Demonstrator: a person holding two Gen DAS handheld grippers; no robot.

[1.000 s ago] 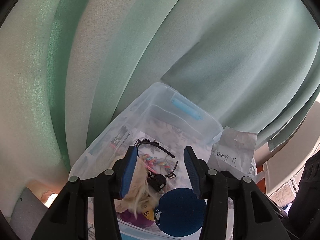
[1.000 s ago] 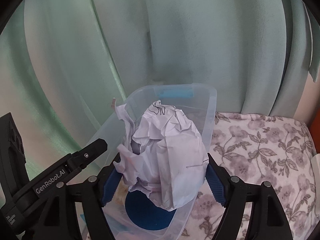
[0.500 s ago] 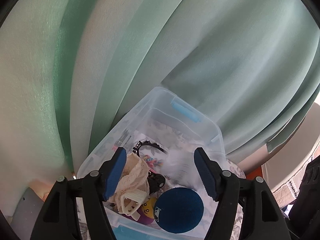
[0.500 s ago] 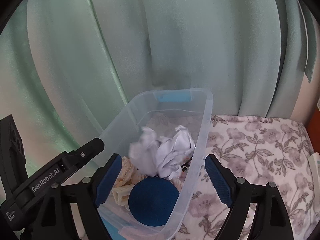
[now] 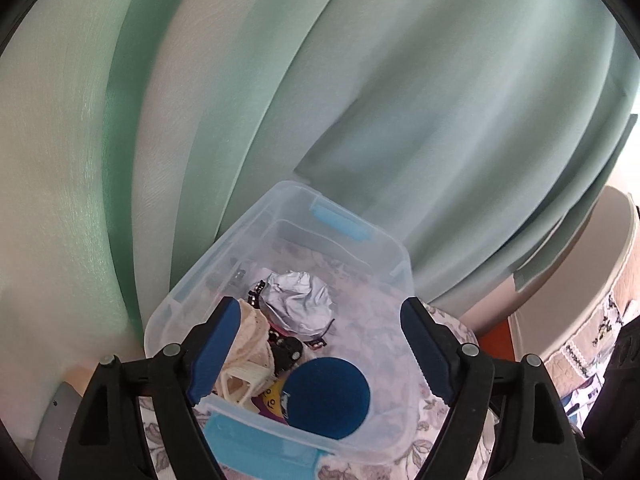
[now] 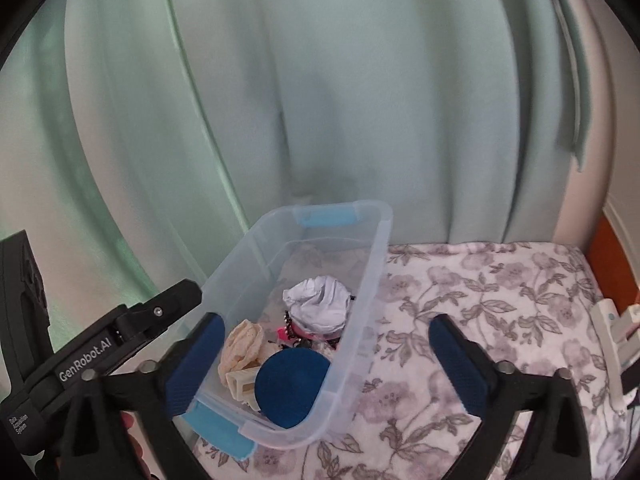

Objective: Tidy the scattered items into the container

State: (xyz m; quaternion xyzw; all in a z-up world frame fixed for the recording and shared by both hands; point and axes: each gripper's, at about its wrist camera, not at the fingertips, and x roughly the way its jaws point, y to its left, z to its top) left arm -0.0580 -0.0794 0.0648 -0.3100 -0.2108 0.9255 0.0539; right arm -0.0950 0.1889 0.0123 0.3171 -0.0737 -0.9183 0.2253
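Left gripper is seen with jaws spread wide, nothing between the pads; jaws have just been opening. Right gripper is likewise spread at its widest, nothing gripped, jaws just opened further. Both are held above the near end of the bin.

Bin is clear plastic with blue latches, set on a floral cloth. Contents, near to far: a dark blue disc at the near end, leaning against the right wall; just left of it a cream lace cloth with a cream plastic piece at its near edge; a purple-and-yellow item is partly hidden under the disc. Past these, small black bits and a pink bit are seen, too small to identify. A crumpled paper ball is lying mid-bin on top of them. Far end of the bin floor is bare.

Green curtain is hung just behind the bin. White items are seen at the cloth's right edge, outside the bin.
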